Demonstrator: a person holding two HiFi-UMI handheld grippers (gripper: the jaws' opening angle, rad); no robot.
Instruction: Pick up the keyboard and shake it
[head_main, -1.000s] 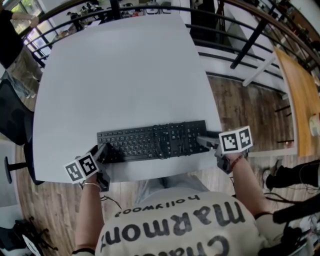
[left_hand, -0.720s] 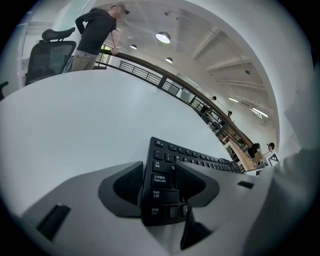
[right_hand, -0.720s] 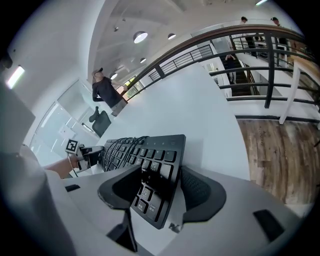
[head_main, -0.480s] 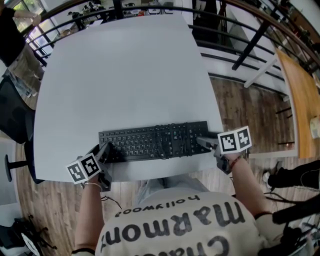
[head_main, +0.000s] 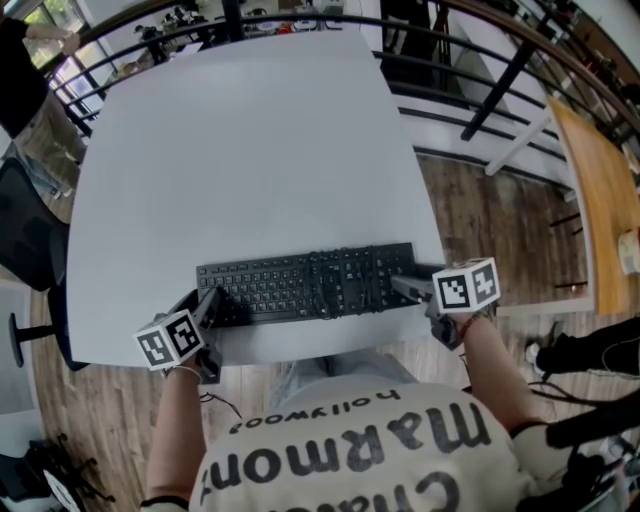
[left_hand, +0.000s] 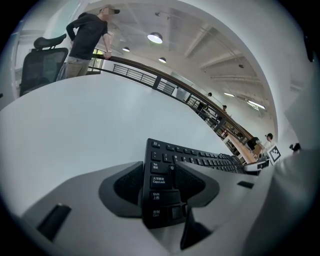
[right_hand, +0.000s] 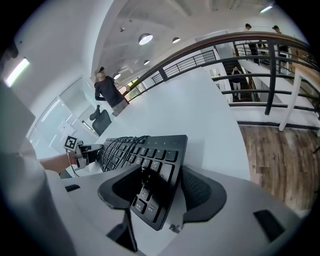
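Nearest: left tool (head_main: 208, 300) at the left end of the keyboard (head_main: 308, 283), jaws closed down on it. The left gripper view shows both pads pressed on that end, across the Shift and Caps Lock column

Right tool (head_main: 408, 286) at the keyboard's right end, jaws likewise clamped on it, pads across the number-pad corner. Only the keyboard sits between either pair of jaws

Keyboard: black, full-size, long side across in front of the person, held at both ends. Bench (head_main: 240, 150) lies under it, with the near edge just this side of the keyboard. Cannot tell whether the keyboard rests on the bench or hangs just clear of it

Handling, my guess: a light, stiff plastic slab with little flex along its length. The case edges are smooth, so it could creep in the pads under a hard shake. Keycaps are the weak part, so pads are better bearing on the case rim than on the keys. The two-ended hold suits it and should stop it twisting. No cable visible

Beyond the keyboard: white bench top runs to its far edge, then a dark railing (head_main: 497, 88). Left of the keyboard, off the bench, a black chair (head_main: 22, 235). Right of it, wood floor (head_main: 500, 220). Farthest, past the keyboard's left end, a person (left_hand: 90, 35) leans on the railing
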